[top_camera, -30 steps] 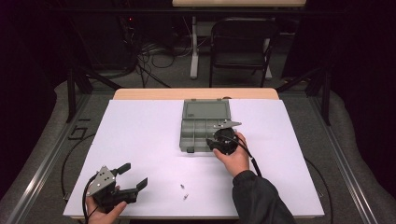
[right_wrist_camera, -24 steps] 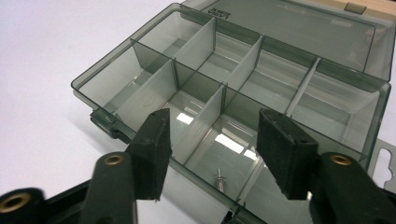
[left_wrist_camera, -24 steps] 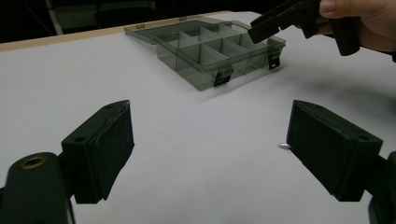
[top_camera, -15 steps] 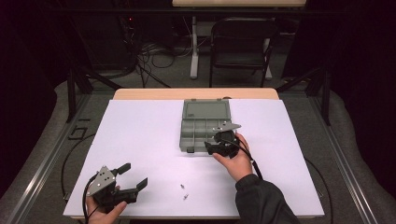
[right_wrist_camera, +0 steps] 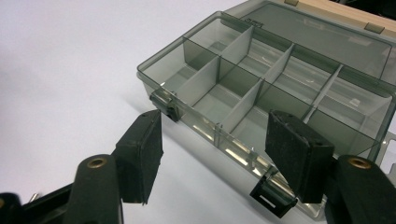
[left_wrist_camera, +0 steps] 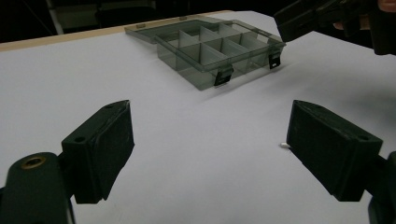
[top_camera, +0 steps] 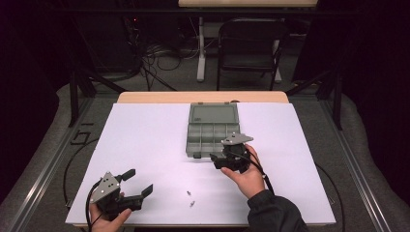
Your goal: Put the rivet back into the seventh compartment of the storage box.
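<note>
One clear grey compartment box (top_camera: 212, 132) lies open on the white surface (top_camera: 145, 140), toward its far middle, with its lid (top_camera: 212, 114) folded flat behind it toward the wooden edge (top_camera: 203, 97). Thin dividers split the box into several compartments, and as far as the right gripper view shows, they hold nothing. Two dark latches (right_wrist_camera: 167, 103) hang from its near wall.

Just at that near wall, by the box's right front corner, the right gripper (top_camera: 220, 160) is held in the person's right hand (top_camera: 249, 174), a cable trailing back over the wrist. Its jaws stand apart with nothing between them; in its own view they frame the front wall of the box without touching it.

Nearer the person, between the two hands, two small pale bits (top_camera: 190, 198) lie on the surface; they are too small to tell what they are. One of them (left_wrist_camera: 285, 145) shows beside the right jaw in the left gripper view.

Well apart from the box, at the near left corner of the surface, the left gripper (top_camera: 138, 182) rests in the left hand (top_camera: 109, 217), jaws spread wide and empty. A dark chair (top_camera: 249, 46) stands beyond the surface.
</note>
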Action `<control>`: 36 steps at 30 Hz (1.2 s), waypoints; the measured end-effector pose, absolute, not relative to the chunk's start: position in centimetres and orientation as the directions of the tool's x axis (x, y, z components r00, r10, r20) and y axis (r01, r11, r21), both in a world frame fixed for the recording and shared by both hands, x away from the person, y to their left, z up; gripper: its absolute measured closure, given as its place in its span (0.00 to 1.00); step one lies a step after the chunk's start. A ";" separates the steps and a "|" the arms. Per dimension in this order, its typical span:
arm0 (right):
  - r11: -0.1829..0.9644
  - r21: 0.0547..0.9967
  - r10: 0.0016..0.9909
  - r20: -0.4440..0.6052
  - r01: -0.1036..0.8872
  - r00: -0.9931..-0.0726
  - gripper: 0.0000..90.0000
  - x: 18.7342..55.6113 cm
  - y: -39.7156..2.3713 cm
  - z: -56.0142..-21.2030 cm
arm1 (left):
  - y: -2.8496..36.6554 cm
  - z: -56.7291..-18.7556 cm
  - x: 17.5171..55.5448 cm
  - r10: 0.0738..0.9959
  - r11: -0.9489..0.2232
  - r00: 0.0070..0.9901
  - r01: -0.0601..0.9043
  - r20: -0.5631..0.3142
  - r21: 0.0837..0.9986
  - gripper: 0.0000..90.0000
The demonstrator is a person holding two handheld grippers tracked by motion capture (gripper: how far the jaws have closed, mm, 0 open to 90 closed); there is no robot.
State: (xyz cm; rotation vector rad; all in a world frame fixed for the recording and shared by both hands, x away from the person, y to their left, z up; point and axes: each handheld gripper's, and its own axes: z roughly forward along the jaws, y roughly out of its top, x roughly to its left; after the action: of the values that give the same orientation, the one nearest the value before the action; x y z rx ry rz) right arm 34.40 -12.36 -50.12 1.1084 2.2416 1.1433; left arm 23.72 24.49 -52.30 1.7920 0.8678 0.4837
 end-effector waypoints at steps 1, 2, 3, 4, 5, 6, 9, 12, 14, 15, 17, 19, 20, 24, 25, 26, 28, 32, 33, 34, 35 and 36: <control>0.351 0.807 0.791 0.014 0.474 -0.611 0.41 34.1 -12.4 -50.0 | 24.5 -52.3 23.7 0.751 -0.198 0.656 0.331 -0.075 0.923 0.16; 0.350 0.813 0.787 0.013 0.465 -0.617 0.41 33.7 -12.4 -50.0 | 24.5 -52.3 23.7 0.751 -0.198 0.656 0.332 -0.075 0.922 0.16; 0.350 0.813 0.787 0.013 0.465 -0.617 0.41 33.7 -12.4 -50.0 | 24.5 -52.3 23.7 0.751 -0.198 0.656 0.332 -0.075 0.922 0.16; 0.350 0.816 0.786 0.011 0.459 -0.618 0.40 33.5 -12.4 -49.9 | 24.5 -52.3 23.7 0.751 -0.198 0.656 0.331 -0.075 0.923 0.16; 0.355 0.814 0.784 0.008 0.459 -0.621 0.40 33.3 -12.4 -49.9 | 24.5 -52.3 23.7 0.751 -0.198 0.657 0.331 -0.074 0.923 0.16; 0.354 0.817 0.783 0.007 0.455 -0.622 0.40 33.0 -12.4 -49.8 | 24.5 -52.3 23.7 0.751 -0.199 0.657 0.330 -0.073 0.923 0.16; 0.350 0.827 0.778 0.005 0.440 -0.629 0.40 32.4 -12.5 -49.8 | 24.5 -52.3 23.7 0.751 -0.198 0.656 0.331 -0.074 0.923 0.16; 0.354 0.833 0.773 -0.004 0.426 -0.634 0.40 31.7 -12.4 -49.9 | 24.5 -52.3 23.7 0.751 -0.196 0.656 0.328 -0.073 0.924 0.16; 0.350 0.839 0.767 -0.003 0.416 -0.641 0.40 31.2 -12.4 -50.0 | 24.4 -52.3 23.7 0.752 -0.196 0.656 0.328 -0.073 0.924 0.16; 0.349 0.842 0.764 -0.001 0.412 -0.645 0.40 30.8 -12.4 -50.0 | 24.5 -52.3 23.7 0.751 -0.196 0.656 0.328 -0.074 0.924 0.16; 0.347 0.846 0.762 -0.001 0.405 -0.648 0.40 30.3 -12.4 -50.2 | 24.5 -52.3 23.7 0.751 -0.198 0.656 0.330 -0.073 0.923 0.16; 0.343 0.849 0.759 0.002 0.402 -0.651 0.40 30.0 -12.4 -50.2 | 24.5 -52.3 23.7 0.751 -0.198 0.656 0.331 -0.074 0.923 0.16; 0.340 0.852 0.757 0.002 0.397 -0.653 0.40 29.8 -12.4 -50.4 | 24.5 -52.3 23.7 0.751 -0.197 0.656 0.330 -0.074 0.923 0.16; 0.331 0.857 0.747 0.018 0.395 -0.665 0.41 28.9 -12.4 -50.7 | 24.4 -52.3 23.7 0.752 -0.195 0.655 0.328 -0.074 0.924 0.16; 0.331 0.860 0.746 0.014 0.389 -0.666 0.41 28.7 -12.3 -50.8 | 24.4 -52.3 23.7 0.752 -0.196 0.655 0.329 -0.074 0.924 0.16; 0.333 0.863 0.741 0.010 0.381 -0.671 0.41 28.4 -12.3 -50.9 | 24.4 -52.3 23.7 0.751 -0.196 0.656 0.328 -0.074 0.924 0.16; 0.341 0.864 0.738 -0.002 0.371 -0.675 0.41 27.8 -12.2 -51.2 | 24.4 -52.3 23.7 0.751 -0.196 0.656 0.328 -0.074 0.924 0.16; 0.347 0.862 0.725 0.004 0.370 -0.689 0.41 27.0 -12.0 -51.5 | 24.4 -52.3 23.6 0.747 -0.200 0.660 0.328 -0.073 0.923 0.16; 0.356 0.859 0.719 -0.001 0.368 -0.695 0.41 26.8 -12.0 -51.6 | 24.4 -52.3 23.6 0.750 -0.194 0.658 0.323 -0.072 0.926 0.16; 0.356 0.860 0.714 0.002 0.365 -0.700 0.41 26.7 -12.0 -51.6 | 24.4 -52.3 23.6 0.749 -0.195 0.659 0.324 -0.072 0.926 0.16; 0.359 0.858 0.713 0.002 0.368 -0.701 0.41 26.6 -12.0 -51.6 | 24.4 -52.3 23.6 0.749 -0.195 0.658 0.324 -0.073 0.926 0.16; 0.359 0.859 0.711 0.001 0.364 -0.703 0.41 26.5 -11.9 -51.7 | 24.4 -52.3 23.6 0.749 -0.196 0.659 0.325 -0.073 0.925 0.16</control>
State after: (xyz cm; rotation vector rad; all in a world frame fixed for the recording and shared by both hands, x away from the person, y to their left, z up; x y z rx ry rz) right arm 26.49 -11.94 -51.74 0.9425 2.2537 1.2825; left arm 23.64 24.39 -52.29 1.7874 0.8615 0.4859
